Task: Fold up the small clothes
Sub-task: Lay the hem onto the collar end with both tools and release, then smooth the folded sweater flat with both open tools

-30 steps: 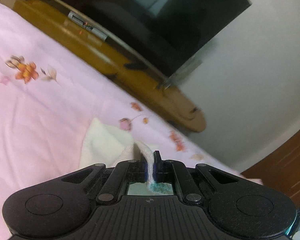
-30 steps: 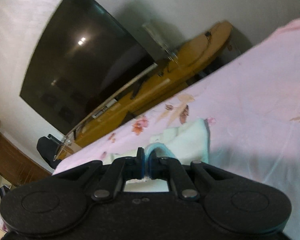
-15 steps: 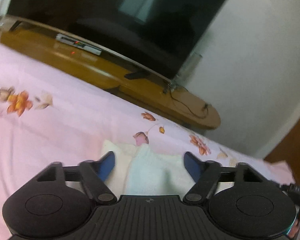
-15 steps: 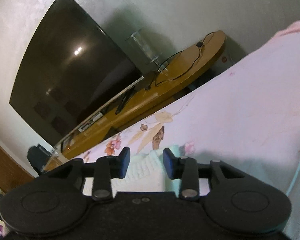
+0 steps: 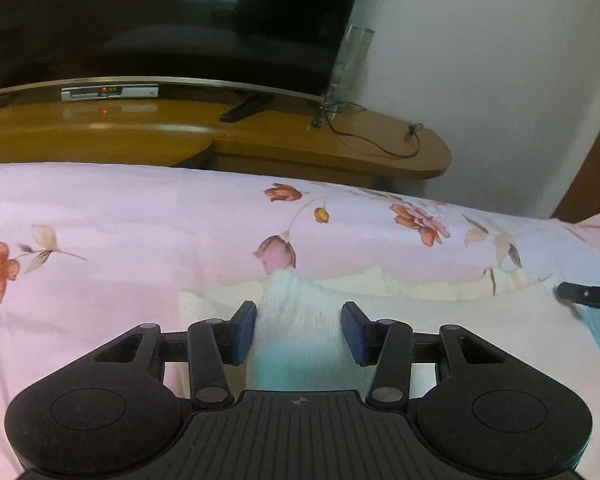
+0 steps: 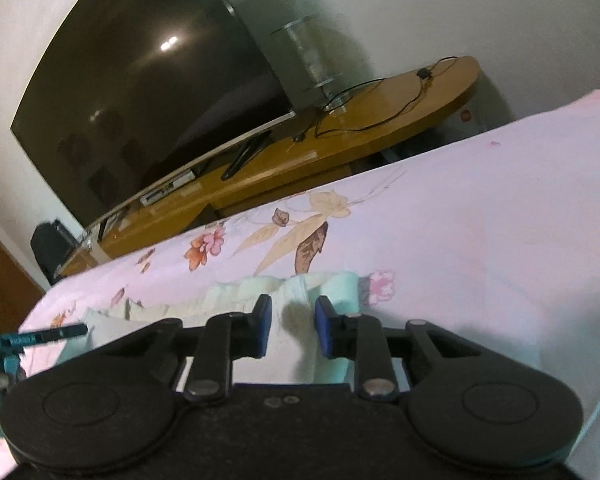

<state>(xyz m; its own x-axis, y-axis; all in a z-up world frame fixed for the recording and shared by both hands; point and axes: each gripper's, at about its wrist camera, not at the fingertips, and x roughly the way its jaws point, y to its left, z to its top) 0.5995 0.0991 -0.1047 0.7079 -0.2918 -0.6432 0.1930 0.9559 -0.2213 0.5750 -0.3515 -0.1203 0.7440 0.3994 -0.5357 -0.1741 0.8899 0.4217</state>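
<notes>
A small cream garment (image 5: 300, 320) lies folded on the pink floral bedsheet (image 5: 120, 220). My left gripper (image 5: 299, 334) is open just above its left part, with the cloth lying loose between the blue pads. In the right wrist view the same garment (image 6: 296, 320) shows pale with a mint tint, and my right gripper (image 6: 290, 330) is open over its right end, holding nothing. A part of the right gripper (image 5: 588, 294) shows at the right edge of the left wrist view.
Past the bed's far edge stand a wooden TV stand (image 5: 260, 136) with a large dark TV (image 5: 160, 16), a set-top box (image 5: 108, 92), a clear glass vase (image 5: 350, 64) and a black cable (image 5: 380, 140). A pink fabric corner (image 5: 596, 232) lies at the right.
Both grippers were shut on the garment's edge a second ago. They have opened and let the cloth drop onto the bed, then leveled out above it.
</notes>
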